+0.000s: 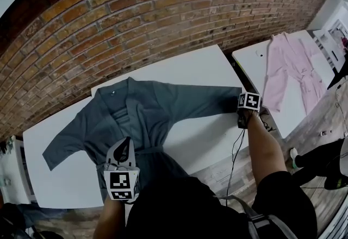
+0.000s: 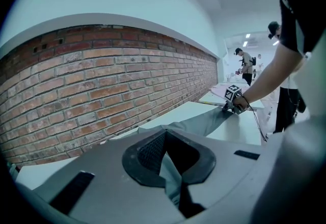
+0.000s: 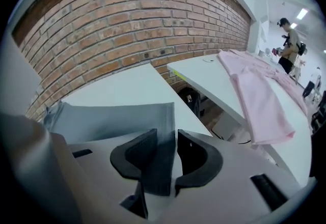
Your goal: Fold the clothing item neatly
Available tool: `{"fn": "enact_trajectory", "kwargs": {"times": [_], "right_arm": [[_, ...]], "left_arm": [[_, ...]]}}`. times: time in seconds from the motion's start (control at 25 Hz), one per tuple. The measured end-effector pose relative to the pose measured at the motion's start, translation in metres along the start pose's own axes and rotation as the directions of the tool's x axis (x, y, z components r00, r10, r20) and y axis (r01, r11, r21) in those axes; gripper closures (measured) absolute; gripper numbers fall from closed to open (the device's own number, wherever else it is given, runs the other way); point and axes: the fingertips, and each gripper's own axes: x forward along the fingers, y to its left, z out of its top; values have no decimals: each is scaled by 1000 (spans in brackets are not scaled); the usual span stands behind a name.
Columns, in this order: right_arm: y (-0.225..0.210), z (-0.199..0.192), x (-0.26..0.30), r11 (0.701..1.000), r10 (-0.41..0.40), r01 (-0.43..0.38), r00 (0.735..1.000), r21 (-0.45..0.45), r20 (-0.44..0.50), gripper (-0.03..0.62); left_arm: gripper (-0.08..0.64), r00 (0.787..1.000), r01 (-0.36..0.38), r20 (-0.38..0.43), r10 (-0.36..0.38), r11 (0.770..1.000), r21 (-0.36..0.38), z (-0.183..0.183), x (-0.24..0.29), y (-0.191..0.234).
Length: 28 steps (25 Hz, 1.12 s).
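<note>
Here, the left gripper (image 2: 165,141) pinches the grey robe (image 1: 141,113). The right gripper's (image 3: 166,141) parted jaws straddle its sleeve cuff (image 3: 122,121).

The left gripper (image 2: 165,159) tilts slightly downward, its jaws clamped on a fold of the grey robe (image 2: 204,122). Well off to its right, at the end of the outstretched right arm (image 1: 265,148), the right gripper (image 3: 167,154) points steeply down, jaws apart astride the cuff (image 3: 127,118).

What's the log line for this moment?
left gripper: shut on grey robe | right gripper: open around sleeve cuff | stage: spread flat, unfolded
</note>
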Motion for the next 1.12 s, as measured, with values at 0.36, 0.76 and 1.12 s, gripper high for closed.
{"fn": "enact_trajectory", "kwargs": {"times": [0.36,0.76,1.12], "right_arm": [[1,-2,-1,998,3,-5,999,-57,-39,557],[43,24,-25,989,140,-134,985,-68,97,568],[129,53,-79,934,280,-231,947,-271,158,568]], "left_arm": [[565,999,-32,-25,32,999,-7,-11,-3,10],[565,999,-38,-28,38,999,-18,-16,-9,14],[565,999,-47,-27,46,998,-47,-23,-13,22]]}}
